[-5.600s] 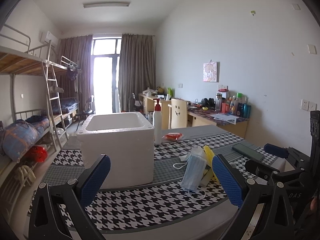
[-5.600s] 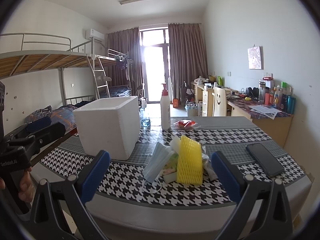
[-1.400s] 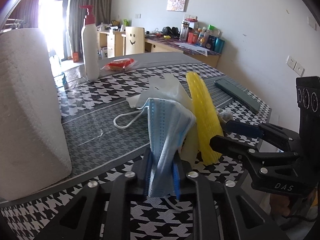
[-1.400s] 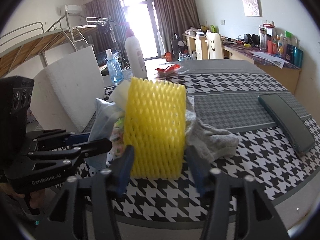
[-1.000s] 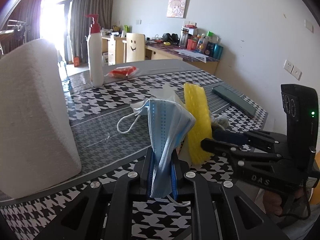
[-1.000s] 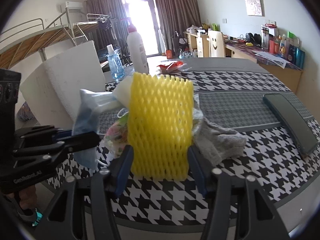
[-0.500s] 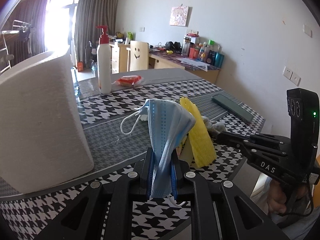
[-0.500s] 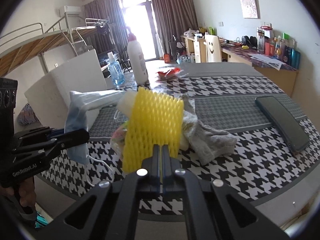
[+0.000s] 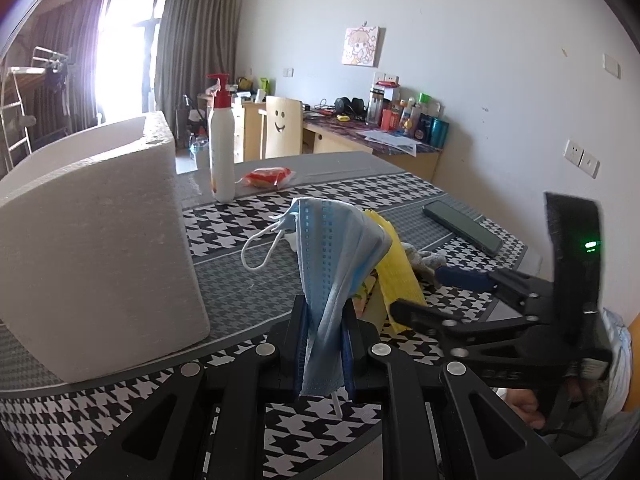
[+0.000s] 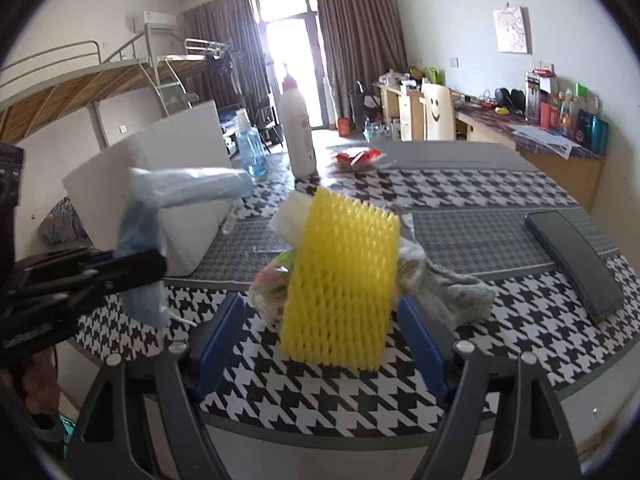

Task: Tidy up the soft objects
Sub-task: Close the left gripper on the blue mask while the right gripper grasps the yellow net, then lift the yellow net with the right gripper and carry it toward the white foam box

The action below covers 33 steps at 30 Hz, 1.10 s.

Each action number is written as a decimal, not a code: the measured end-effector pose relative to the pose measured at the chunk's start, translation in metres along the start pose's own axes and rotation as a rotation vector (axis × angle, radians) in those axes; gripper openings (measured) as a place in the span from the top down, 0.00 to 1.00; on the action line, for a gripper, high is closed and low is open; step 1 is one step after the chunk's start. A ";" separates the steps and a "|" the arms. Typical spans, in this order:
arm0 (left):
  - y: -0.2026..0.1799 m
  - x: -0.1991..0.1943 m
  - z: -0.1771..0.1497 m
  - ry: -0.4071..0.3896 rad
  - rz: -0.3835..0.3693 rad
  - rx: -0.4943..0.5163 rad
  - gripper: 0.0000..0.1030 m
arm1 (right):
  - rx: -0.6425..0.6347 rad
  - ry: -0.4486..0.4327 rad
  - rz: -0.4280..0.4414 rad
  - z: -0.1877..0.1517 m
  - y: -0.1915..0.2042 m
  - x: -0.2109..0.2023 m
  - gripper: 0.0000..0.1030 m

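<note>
The left gripper (image 9: 325, 344) is pinching a pale blue pleated face mask (image 9: 334, 264), which is hanging clear above the black-and-white houndstooth table (image 9: 328, 428). The open-topped white foam box (image 9: 92, 240) is sitting to that gripper's left, so the left hand is the nearer one for the drop. The right gripper (image 10: 320, 344) is opening its jaws around the yellow foam mesh sleeve (image 10: 342, 280), which is standing upright between the pads, seemingly untouched, directly ahead on the soft pile.

The foam box (image 9: 96, 240) stands left of the soft pile (image 10: 340, 280); phone (image 10: 576, 264) lies right.
</note>
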<state>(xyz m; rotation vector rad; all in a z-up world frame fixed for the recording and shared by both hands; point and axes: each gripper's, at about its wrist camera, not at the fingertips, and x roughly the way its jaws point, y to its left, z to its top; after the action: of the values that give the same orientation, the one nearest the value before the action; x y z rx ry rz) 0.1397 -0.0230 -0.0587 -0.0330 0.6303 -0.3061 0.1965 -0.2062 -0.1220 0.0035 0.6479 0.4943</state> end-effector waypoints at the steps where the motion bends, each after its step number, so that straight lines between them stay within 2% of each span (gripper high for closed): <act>1: 0.000 -0.001 0.000 -0.001 0.001 0.000 0.85 | -0.001 0.013 -0.010 0.000 0.000 0.005 0.20; 3: 0.001 -0.002 -0.001 -0.002 0.005 -0.002 0.85 | 0.003 0.033 -0.030 -0.001 0.001 0.013 0.21; 4: 0.001 -0.002 -0.001 -0.001 0.008 -0.003 0.85 | 0.006 0.041 -0.030 -0.002 0.000 0.015 0.26; 7: -0.001 -0.003 -0.002 -0.002 0.009 -0.005 0.85 | 0.018 0.088 -0.036 -0.003 -0.003 0.023 0.52; 9: -0.001 -0.003 -0.002 -0.005 0.006 -0.002 0.85 | 0.031 0.116 -0.040 -0.005 -0.007 0.026 0.60; 11: -0.002 -0.004 -0.002 -0.007 0.004 -0.001 0.85 | 0.035 0.123 -0.045 -0.006 -0.010 0.025 0.76; 13: -0.002 -0.005 -0.003 -0.009 0.004 0.002 0.85 | 0.041 0.119 -0.043 -0.007 -0.011 0.020 0.84; 17: -0.003 -0.011 -0.001 -0.028 0.003 0.008 0.85 | 0.046 0.081 -0.051 -0.005 -0.011 0.002 0.88; 33: -0.005 -0.037 0.010 -0.094 0.029 0.018 0.85 | 0.043 -0.059 -0.047 0.016 0.001 -0.042 0.88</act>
<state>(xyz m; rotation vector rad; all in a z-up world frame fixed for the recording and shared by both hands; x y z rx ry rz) 0.1158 -0.0180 -0.0282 -0.0211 0.5345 -0.2802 0.1760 -0.2217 -0.0848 0.0430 0.5992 0.4339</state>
